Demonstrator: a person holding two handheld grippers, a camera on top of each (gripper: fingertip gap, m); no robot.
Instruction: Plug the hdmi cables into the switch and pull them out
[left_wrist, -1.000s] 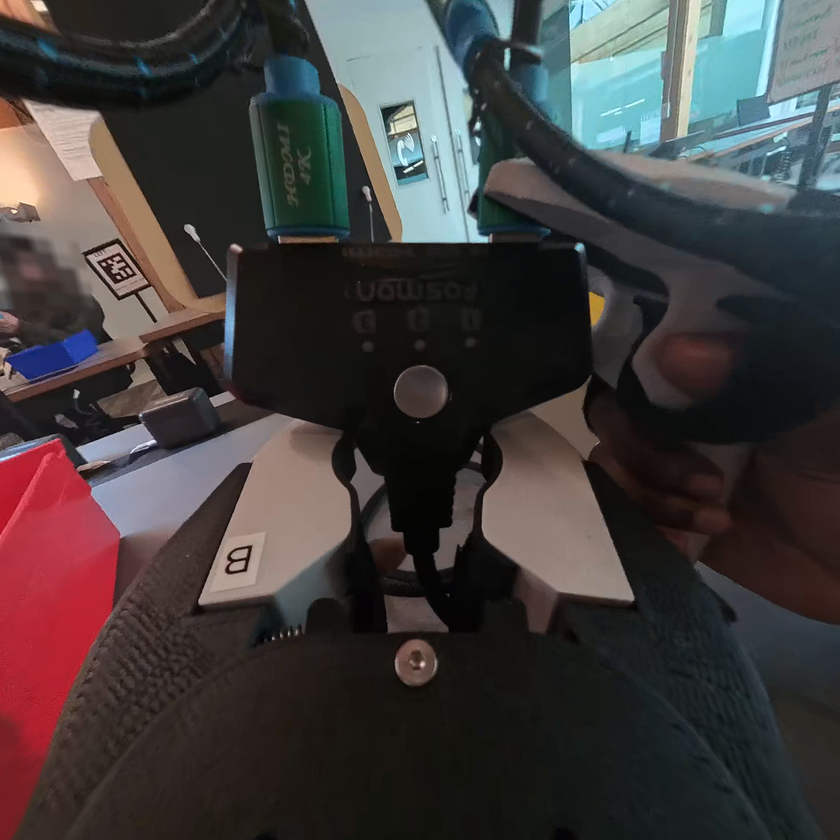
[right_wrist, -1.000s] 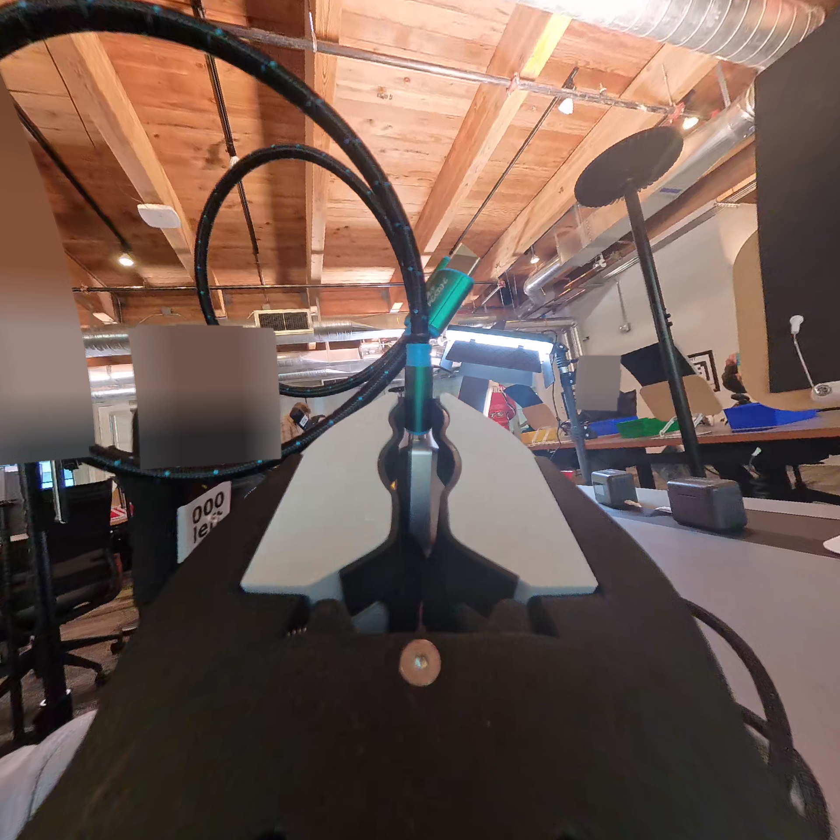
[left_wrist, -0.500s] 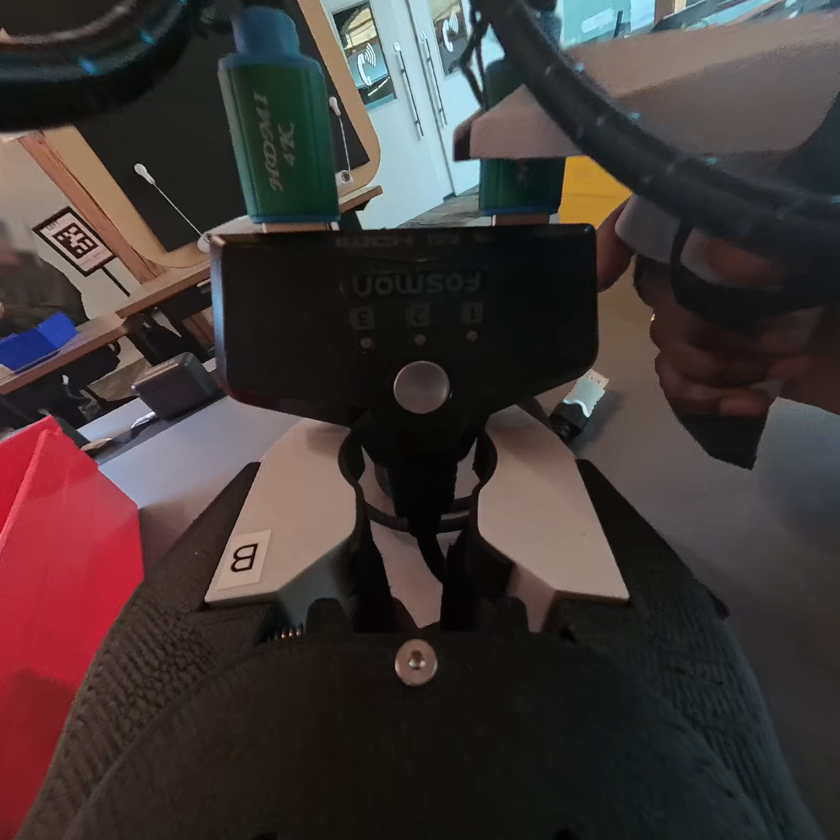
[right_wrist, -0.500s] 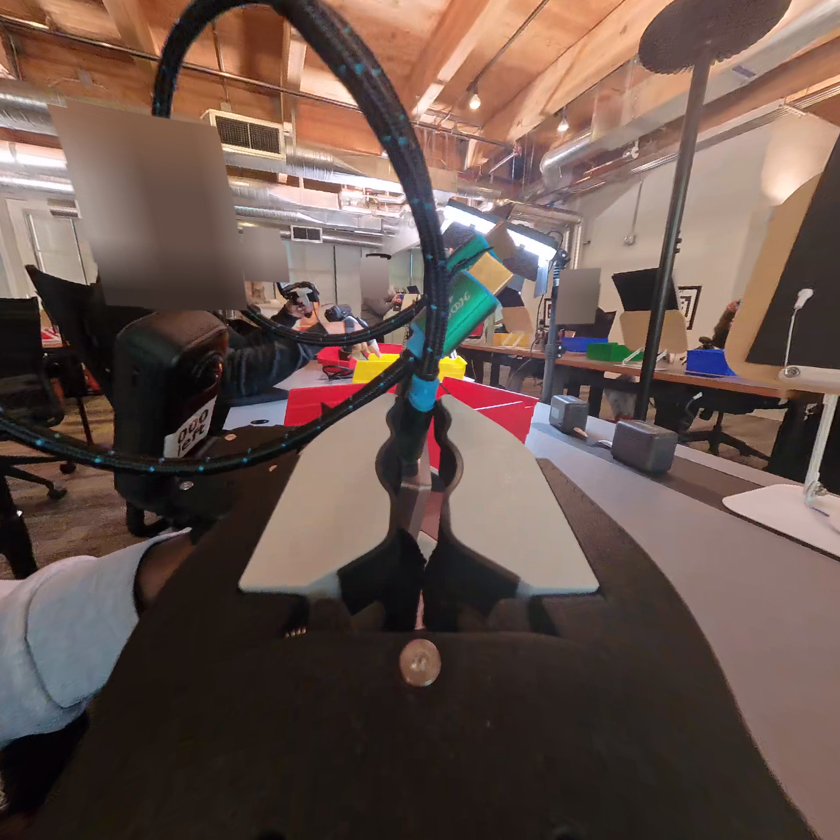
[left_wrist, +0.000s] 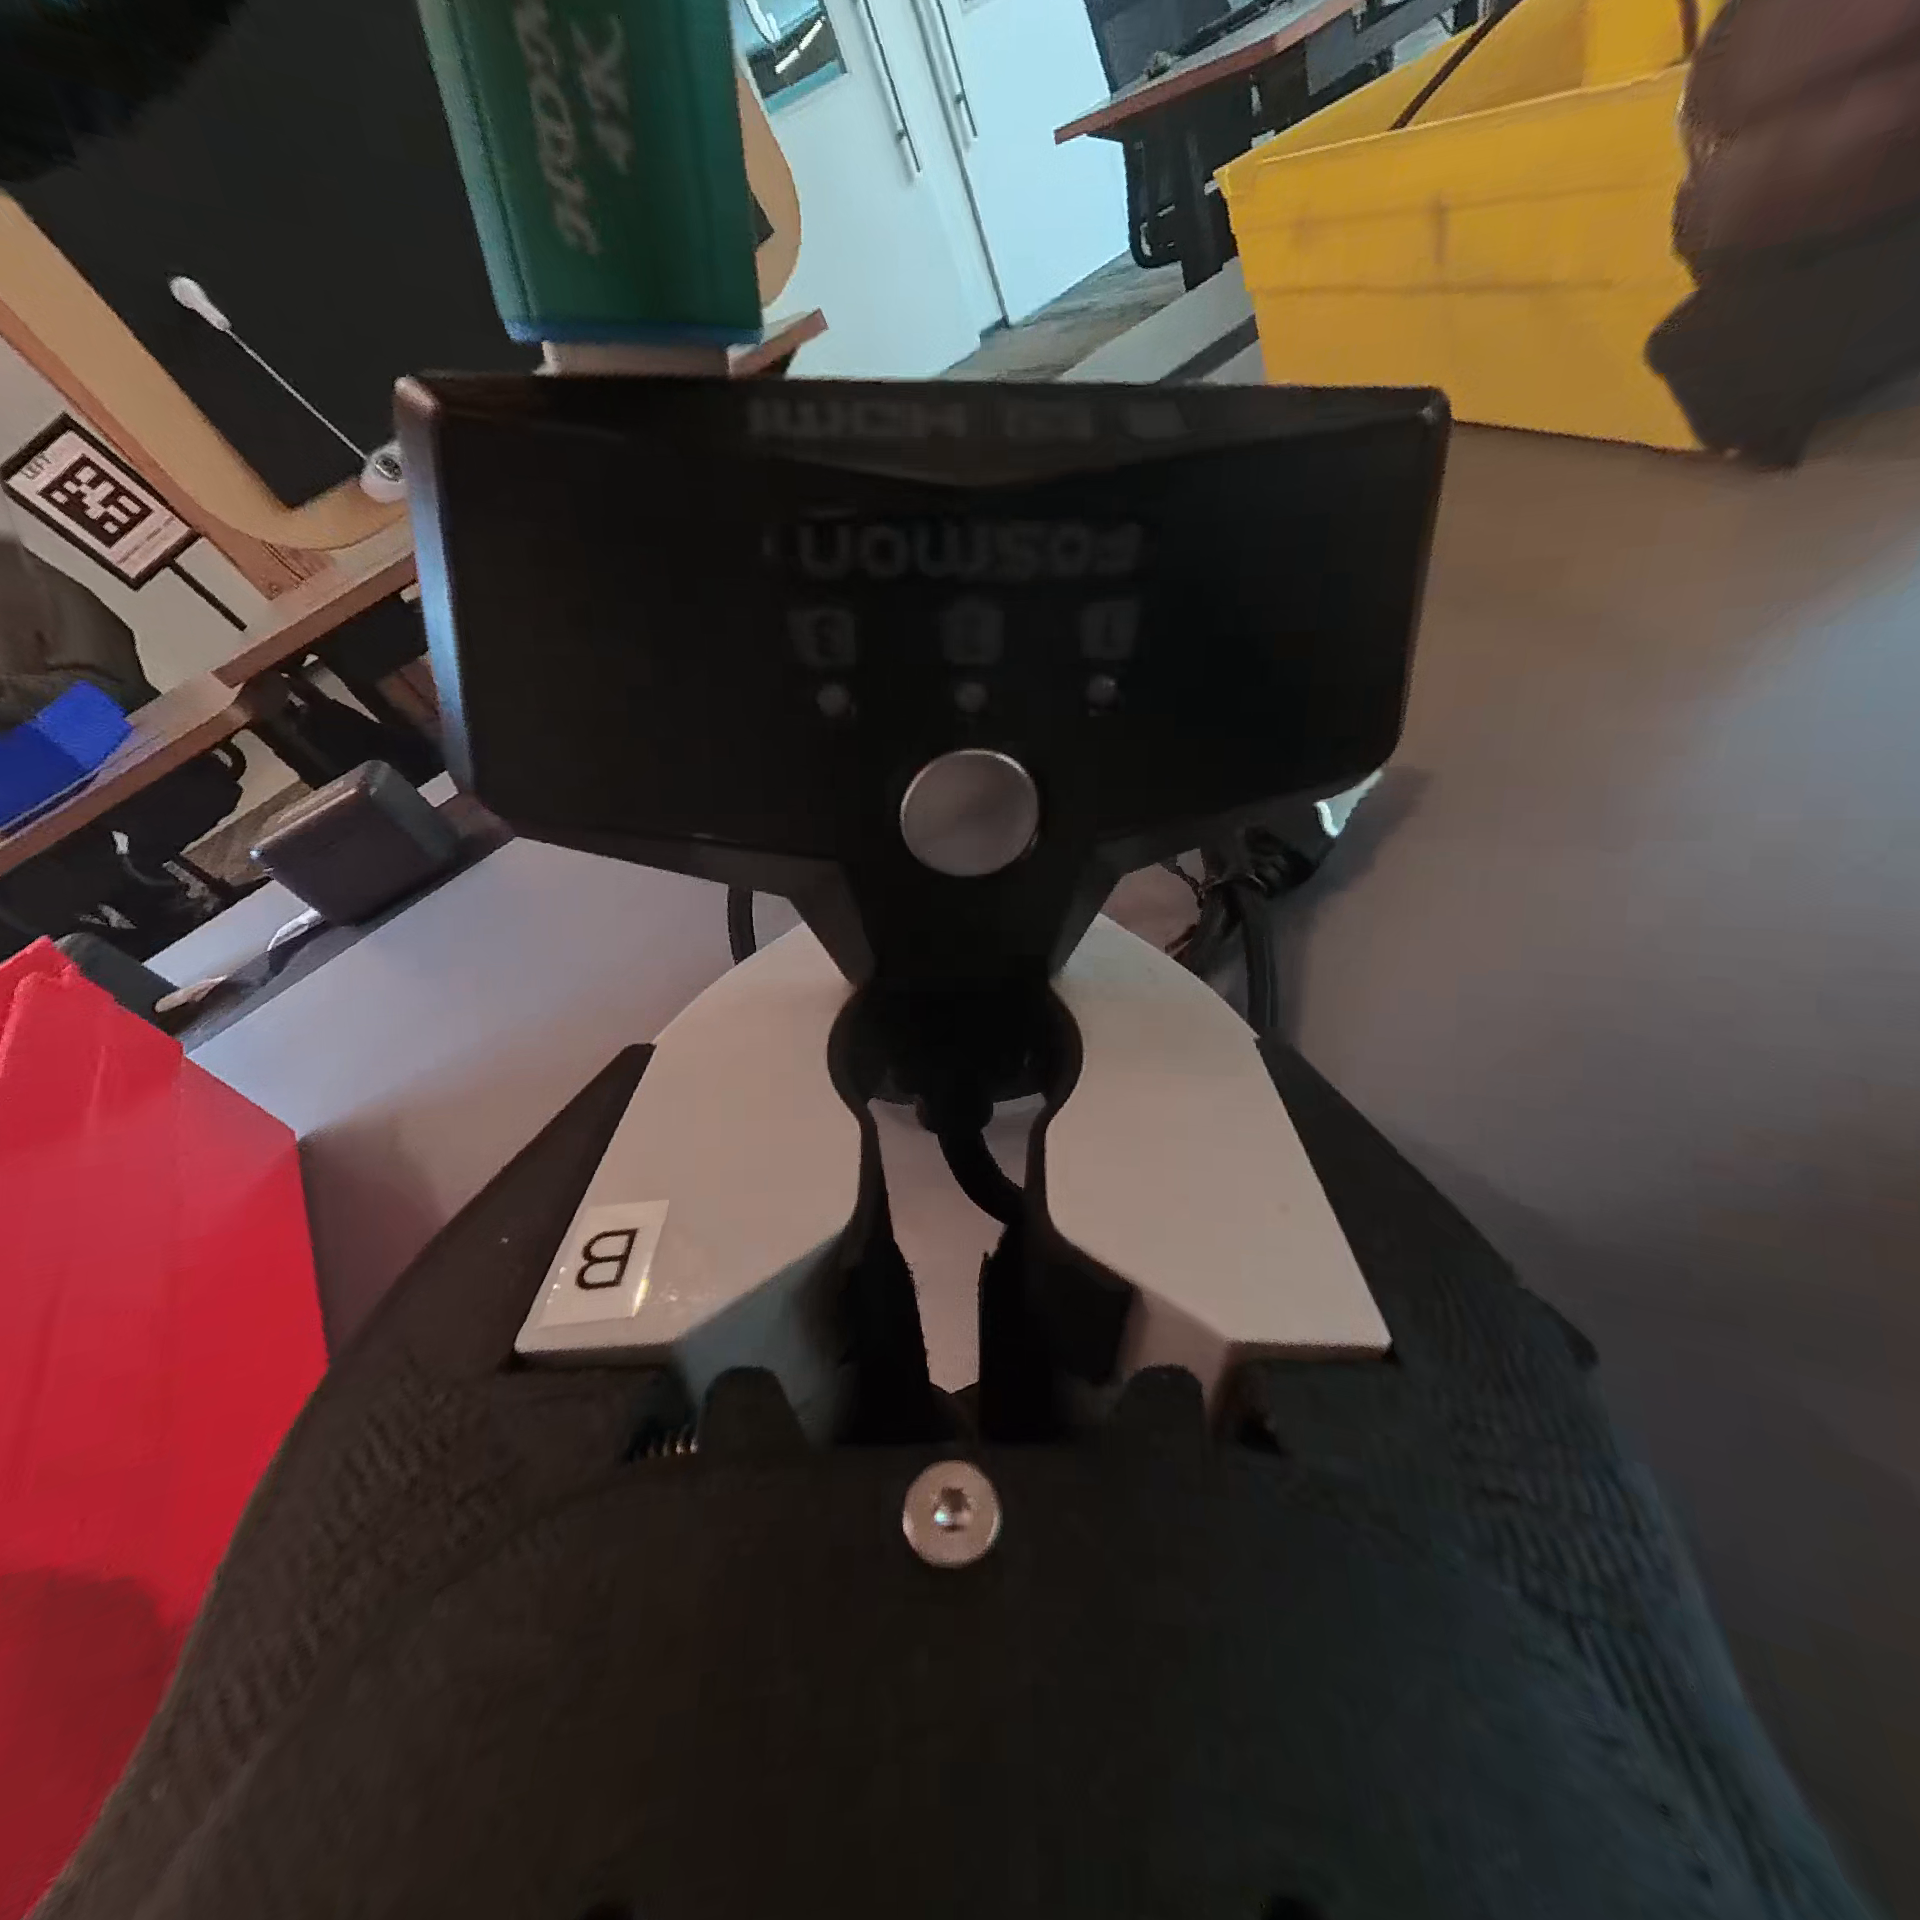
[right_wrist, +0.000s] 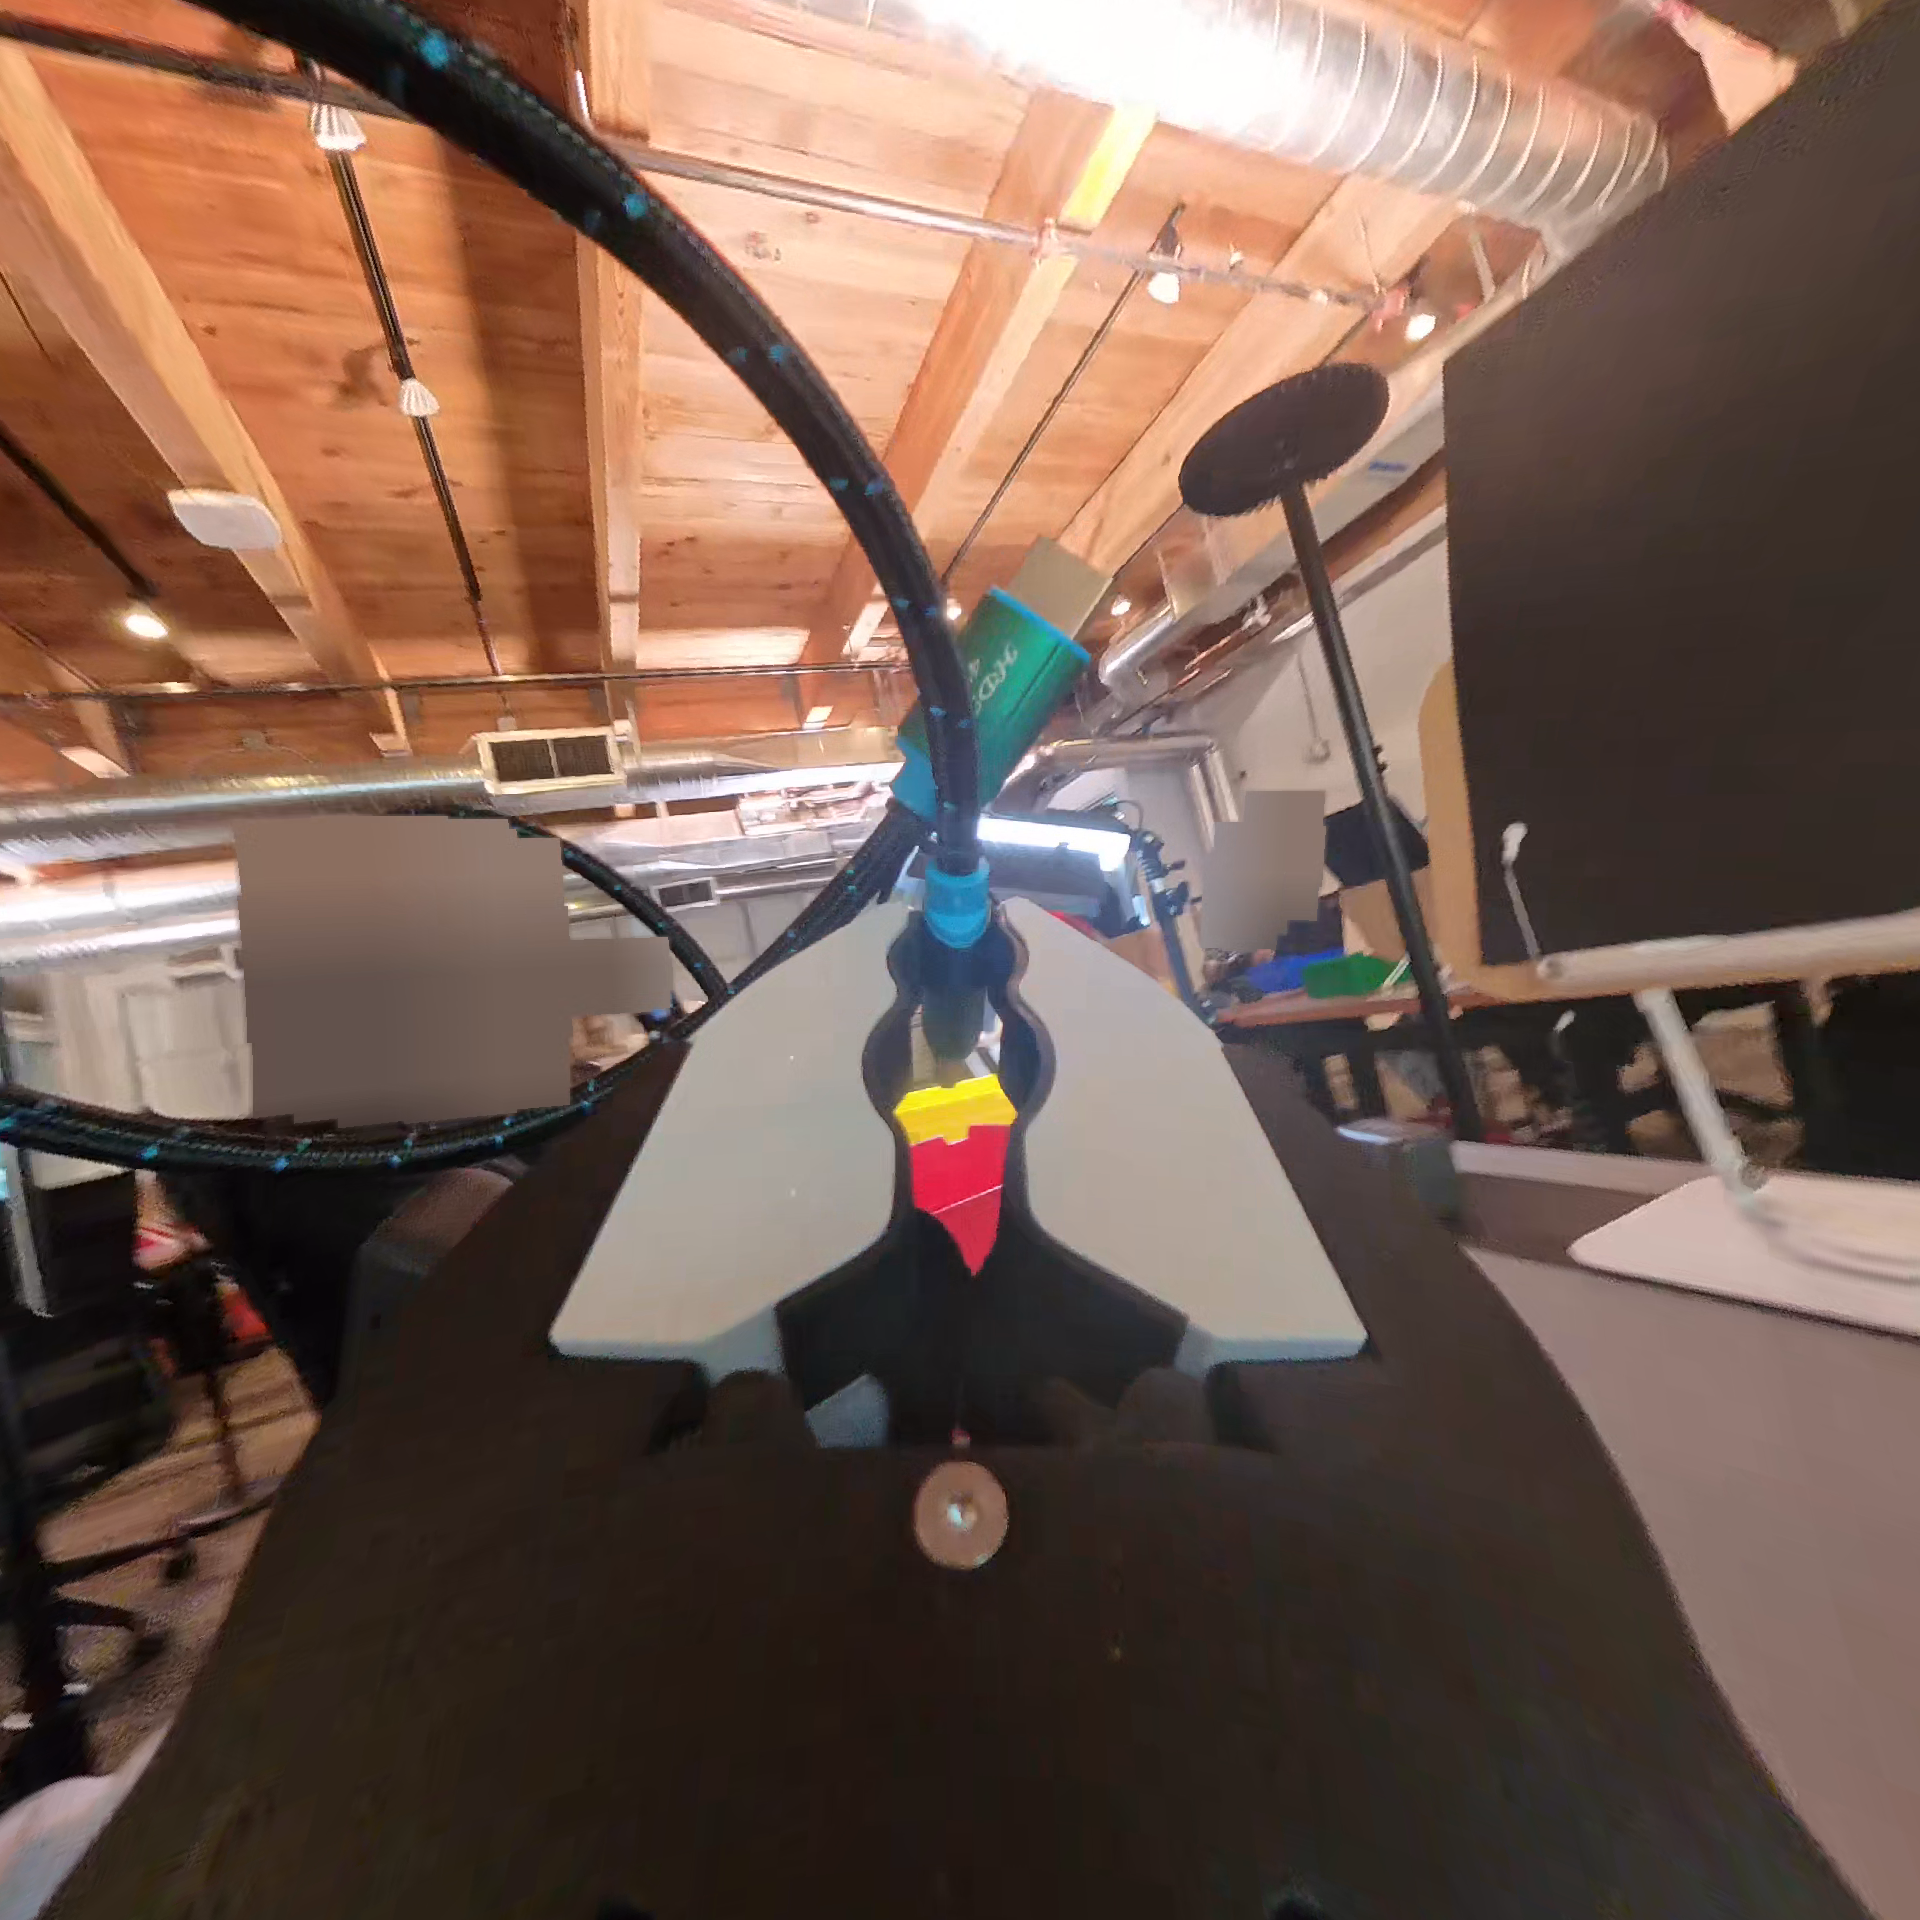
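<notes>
Second green plug now gone from the switch (left_wrist: 925, 613); only one green plug (left_wrist: 608, 166) left in its top edge, left port. Left gripper (left_wrist: 956, 1049) pinches the switch's neck, held above the grey table (left_wrist: 1662, 935). Right gripper (right_wrist: 954, 987) clamps the pulled plug (right_wrist: 951, 1013), mostly hidden between the fingers; its braided cable (right_wrist: 665, 239) loops overhead. A further green plug (right_wrist: 1003, 686) hangs behind. Yellow bin (left_wrist: 1455, 239) and red bin (left_wrist: 125, 1247) flank, both cut off.

Writing seen, not copied here:
- Upside-down pale brand print, port line and three numbered marks on the black switch (left_wrist: 935, 582), centre.
- Pale lettering down the green plug (left_wrist: 603, 166), top.
- One black letter on a white sticker (left_wrist: 608, 1259), on the left of the fingers (left_wrist: 727, 1164).
- Small text on a square-code sign (left_wrist: 99, 499), far left.
- Lettering on another green plug (right_wrist: 1003, 681), upper centre, right wrist view.
</notes>
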